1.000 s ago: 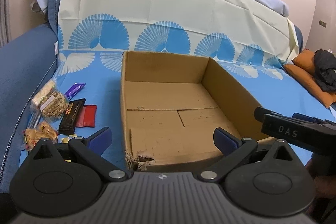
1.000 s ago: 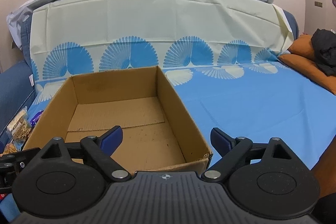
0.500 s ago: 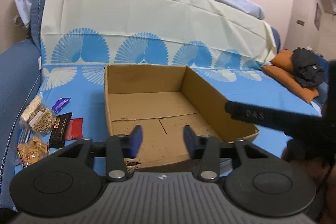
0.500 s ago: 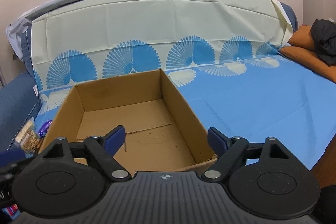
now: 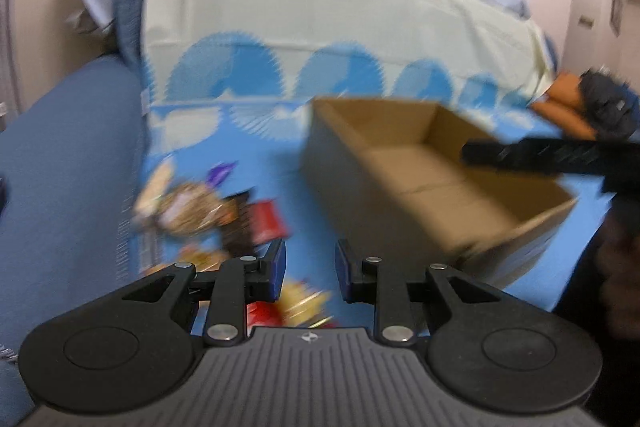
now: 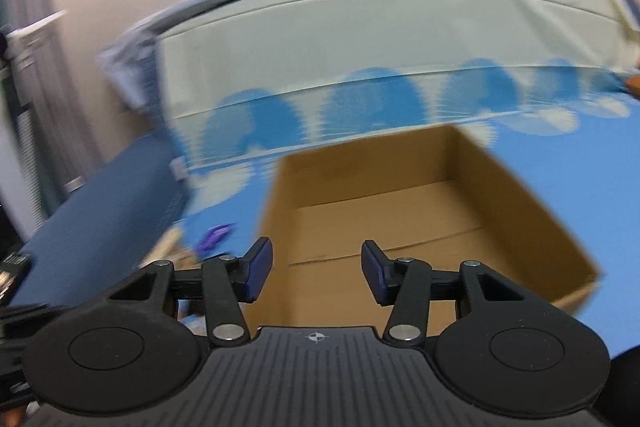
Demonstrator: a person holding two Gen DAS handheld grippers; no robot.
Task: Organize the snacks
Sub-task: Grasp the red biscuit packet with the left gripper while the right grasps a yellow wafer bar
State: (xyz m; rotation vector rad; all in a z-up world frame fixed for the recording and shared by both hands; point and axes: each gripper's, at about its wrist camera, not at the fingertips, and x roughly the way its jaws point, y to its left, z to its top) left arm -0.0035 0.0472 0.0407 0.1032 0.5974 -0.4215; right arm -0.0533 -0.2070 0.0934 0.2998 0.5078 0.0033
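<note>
The snacks [image 5: 208, 211] lie in one loose cluster on the blue sheet [image 5: 296, 195], at about nine o'clock from the cardboard box [image 5: 436, 187] in the left wrist view. Motion blur smears them, so an exact count cannot be told; at least four show: a clear crinkly bag of brownish pieces [image 5: 184, 207], a small purple wrapper [image 5: 220, 173], a flat red packet [image 5: 266, 221] and a dark bar [image 5: 236, 227] touching it. More shiny yellow and red wrappers [image 5: 304, 303] sit just below the left gripper [image 5: 310, 273].

There is one box, an open-topped rectangle of plain brown corrugated board, its floor bare, with flap seams showing in the right wrist view [image 6: 420, 227].

Both tongs have black plastic arms with blue pads. The left gripper's jaws stand narrow and are closing with nothing between them, over the sheet beside the snacks. The right gripper [image 6: 316, 269] is somewhat wider, also closing on nothing, pointing over the box's near edge. In the left wrist view it enters as a black bar at three o'clock [image 5: 552, 157].

Behind, at twelve o'clock, a cream cloth with blue fan shapes [image 5: 320, 39] drapes upright.
</note>
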